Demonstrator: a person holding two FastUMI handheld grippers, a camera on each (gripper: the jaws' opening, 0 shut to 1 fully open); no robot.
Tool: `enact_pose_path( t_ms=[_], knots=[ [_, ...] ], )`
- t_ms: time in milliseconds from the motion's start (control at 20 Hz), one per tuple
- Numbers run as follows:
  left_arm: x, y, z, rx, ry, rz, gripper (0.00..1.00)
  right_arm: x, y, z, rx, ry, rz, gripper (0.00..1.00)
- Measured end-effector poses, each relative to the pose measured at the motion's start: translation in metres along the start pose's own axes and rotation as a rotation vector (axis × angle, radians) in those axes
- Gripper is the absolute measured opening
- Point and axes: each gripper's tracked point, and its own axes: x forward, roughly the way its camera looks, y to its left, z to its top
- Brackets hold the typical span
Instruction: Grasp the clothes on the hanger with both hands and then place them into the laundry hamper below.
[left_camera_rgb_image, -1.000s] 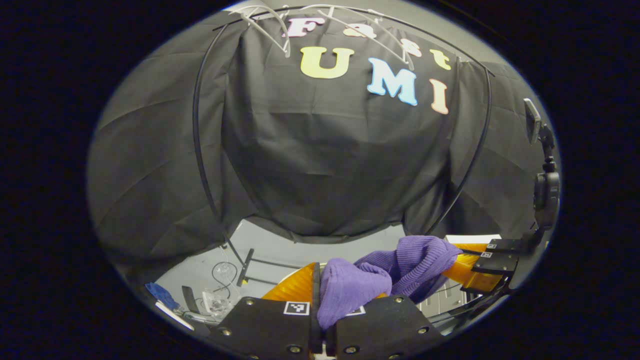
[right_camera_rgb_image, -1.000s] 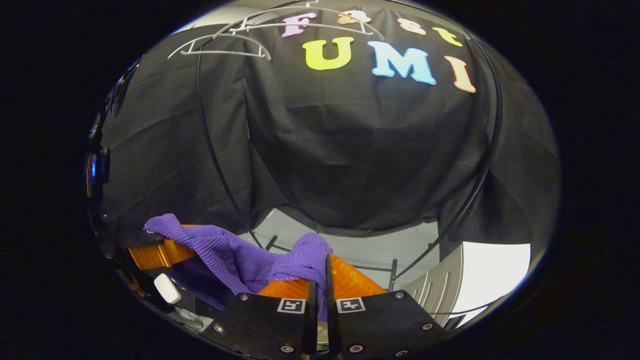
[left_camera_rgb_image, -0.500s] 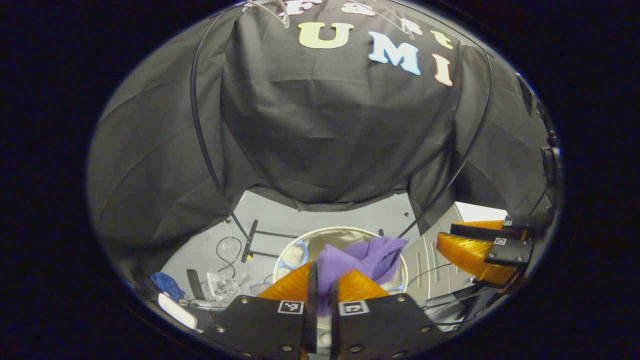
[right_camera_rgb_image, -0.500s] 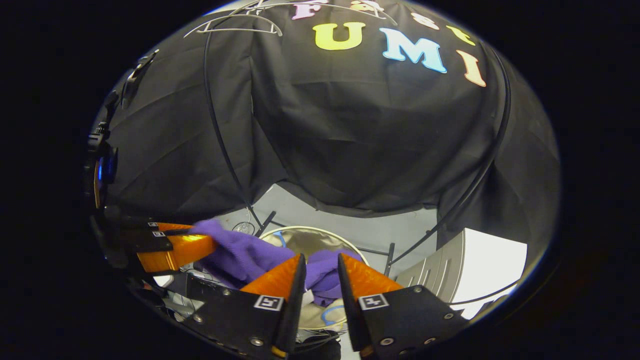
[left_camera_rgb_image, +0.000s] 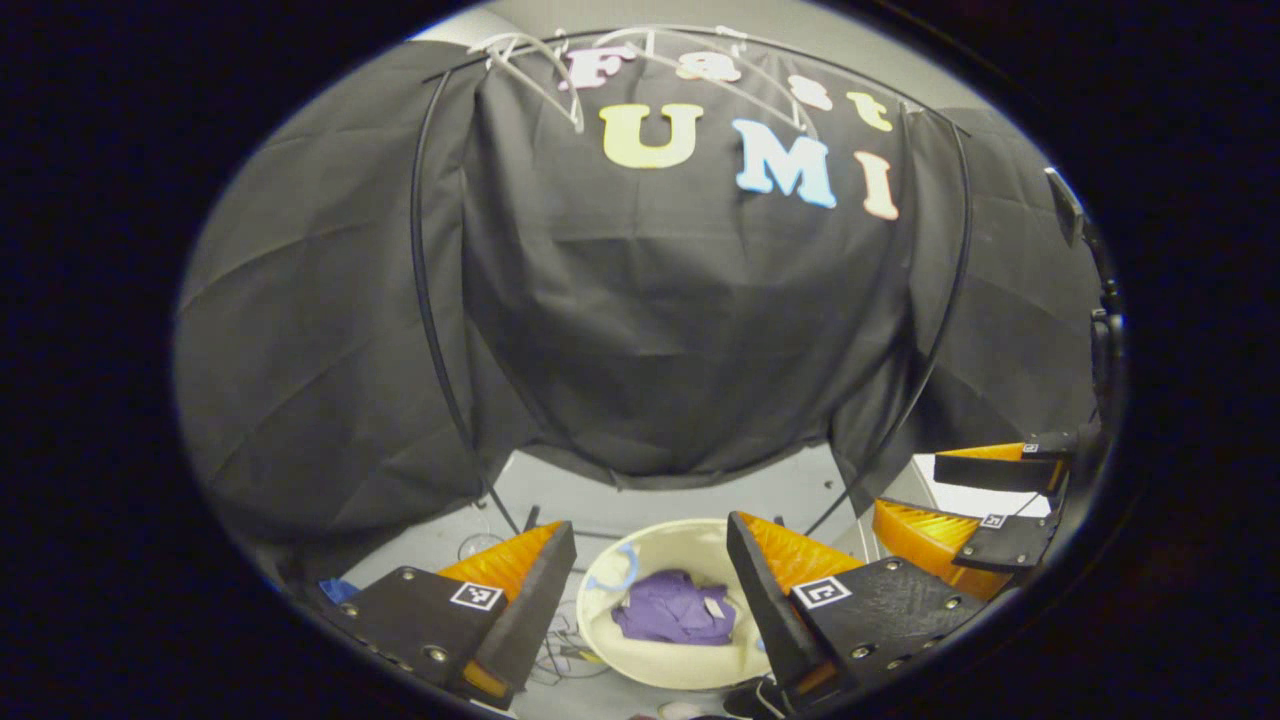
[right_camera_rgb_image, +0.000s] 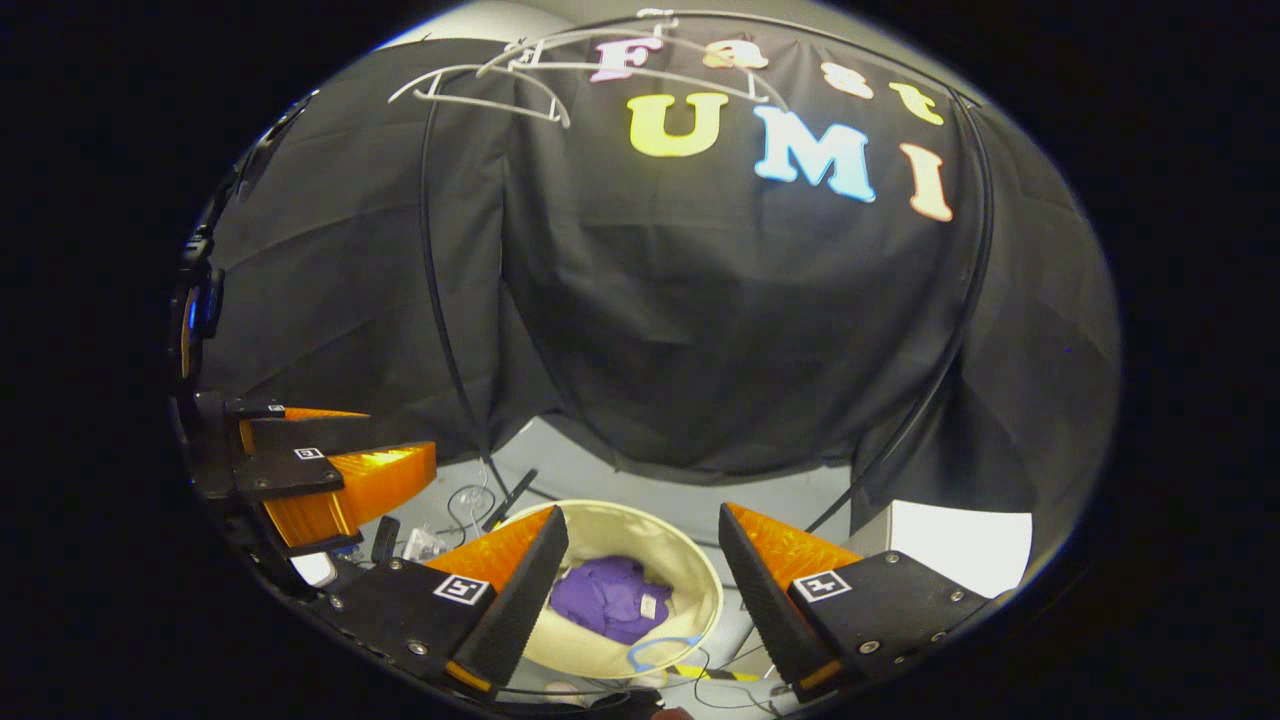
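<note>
A purple garment (left_camera_rgb_image: 675, 610) lies crumpled at the bottom of a round, cream-coloured laundry hamper (left_camera_rgb_image: 655, 665) that stands on the grey floor (left_camera_rgb_image: 660, 490) of the booth. In the left gripper view, the left gripper (left_camera_rgb_image: 650, 565) is above the hamper with its two fingers spread wide apart and nothing between them; the hamper and the garment show through the gap. To the right of the hamper in this view, the right gripper (left_camera_rgb_image: 975, 490) appears farther off, its fingers parted as well and empty. In the right gripper view, the right gripper (right_camera_rgb_image: 642, 555) likewise sits above the hamper (right_camera_rgb_image: 690, 580), fingers released and holding nothing, with the purple garment (right_camera_rgb_image: 608, 598) visible inside the hamper between them, a small pale tag showing on the cloth. To the left of the hamper in this view, the left gripper (right_camera_rgb_image: 385, 450) is seen from the side, fingers apart. High above the hamper, white clothes hangers (right_camera_rgb_image: 480, 85) hang bare from a thin black rail (right_camera_rgb_image: 440, 290) in front of the black cloth wall. Loose cables (right_camera_rgb_image: 465, 500) lie on the floor (right_camera_rgb_image: 640, 480) just left of the hamper.
</note>
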Motion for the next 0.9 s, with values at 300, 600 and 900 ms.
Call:
enact_pose_path(
  t_ms=[300, 600, 900],
  knots=[
    [-0.051, 0.003, 0.116, 0.030, -0.241, 0.001, 0.94, -0.043, -0.031, 0.088, 0.008, -0.215, -0.069, 0.94],
    [-0.105, 0.003, 0.194, 0.051, -0.401, 0.004, 0.94, -0.088, -0.063, 0.141, 0.035, -0.365, -0.134, 0.94],
    [-0.144, 0.017, 0.221, 0.039, -0.486, 0.023, 0.94, -0.143, -0.094, 0.169, 0.061, -0.485, -0.215, 0.94]
  ],
)
